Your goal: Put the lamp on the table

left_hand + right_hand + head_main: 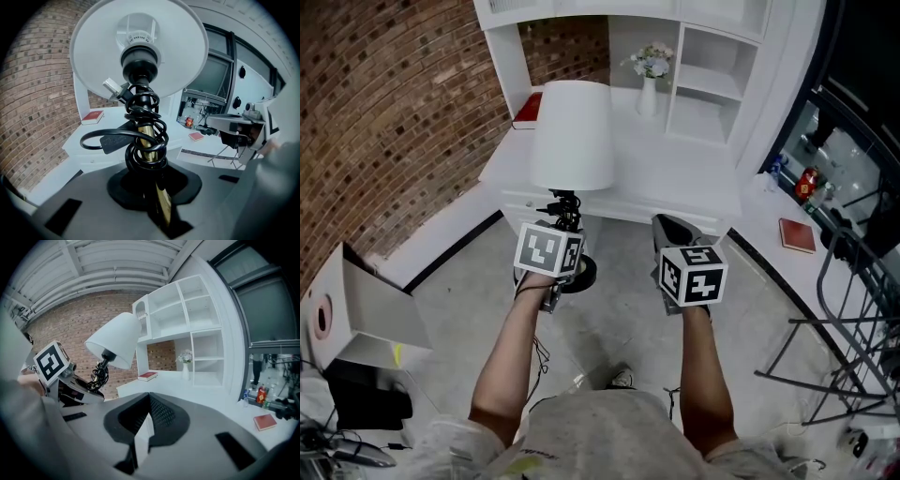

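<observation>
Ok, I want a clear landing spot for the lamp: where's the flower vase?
Head view: the flower vase stands at the back of the table, right of the lamp shade, beside the open shelves.

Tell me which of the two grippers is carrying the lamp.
The left gripper: its jaws are clamped on the brass stem of the lamp. The right gripper is shut with nothing between its jaws.

Lamp [572, 141]: white conical shade, black socket, brass stem, round black base; held with the shade uppermost.
Cord [140, 140]: black, coiled round the stem, plug jutting sideways.
Grip: stem clamped by the left gripper [159, 206].
Table [694, 183]: white, backed by shelving, seen beyond the lamp.
</observation>
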Demonstrator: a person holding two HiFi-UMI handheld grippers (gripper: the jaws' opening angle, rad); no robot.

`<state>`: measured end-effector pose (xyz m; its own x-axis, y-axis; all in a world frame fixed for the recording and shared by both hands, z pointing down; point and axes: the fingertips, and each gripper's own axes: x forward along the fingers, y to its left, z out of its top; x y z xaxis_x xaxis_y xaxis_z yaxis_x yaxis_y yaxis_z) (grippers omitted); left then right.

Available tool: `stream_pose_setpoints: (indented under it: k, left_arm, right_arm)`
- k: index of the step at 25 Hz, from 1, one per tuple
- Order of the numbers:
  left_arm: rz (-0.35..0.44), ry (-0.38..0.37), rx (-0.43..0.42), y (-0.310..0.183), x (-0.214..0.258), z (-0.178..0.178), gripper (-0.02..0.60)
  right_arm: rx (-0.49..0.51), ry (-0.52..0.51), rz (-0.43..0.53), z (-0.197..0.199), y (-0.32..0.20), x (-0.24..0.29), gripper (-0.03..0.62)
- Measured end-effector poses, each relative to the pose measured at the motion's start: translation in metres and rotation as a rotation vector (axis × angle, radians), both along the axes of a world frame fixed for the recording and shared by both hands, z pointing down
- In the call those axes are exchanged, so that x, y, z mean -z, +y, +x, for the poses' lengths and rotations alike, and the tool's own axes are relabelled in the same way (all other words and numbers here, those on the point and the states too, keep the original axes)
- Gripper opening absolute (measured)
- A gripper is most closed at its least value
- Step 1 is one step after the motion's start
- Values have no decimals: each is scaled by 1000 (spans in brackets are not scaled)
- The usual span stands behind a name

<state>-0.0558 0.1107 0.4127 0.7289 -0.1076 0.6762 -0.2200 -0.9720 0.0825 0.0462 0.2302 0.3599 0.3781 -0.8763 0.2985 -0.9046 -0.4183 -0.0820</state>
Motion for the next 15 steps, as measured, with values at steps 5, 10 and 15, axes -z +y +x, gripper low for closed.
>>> stream_pose_setpoints:
  k: [5,10,15]
  left_arm:
    - [3,-5,17,6,-1,17,63]
    - [1,-6,18,13,-4,30,63]
    - [2,-7,22,12,-6,41,63]
  right_arm:
    - [20,-1,-3,17,5,-3,3]
    - [23,-8,-3,31,10,-7,3]
    - [35,-4,-12,40,10,-10,3]
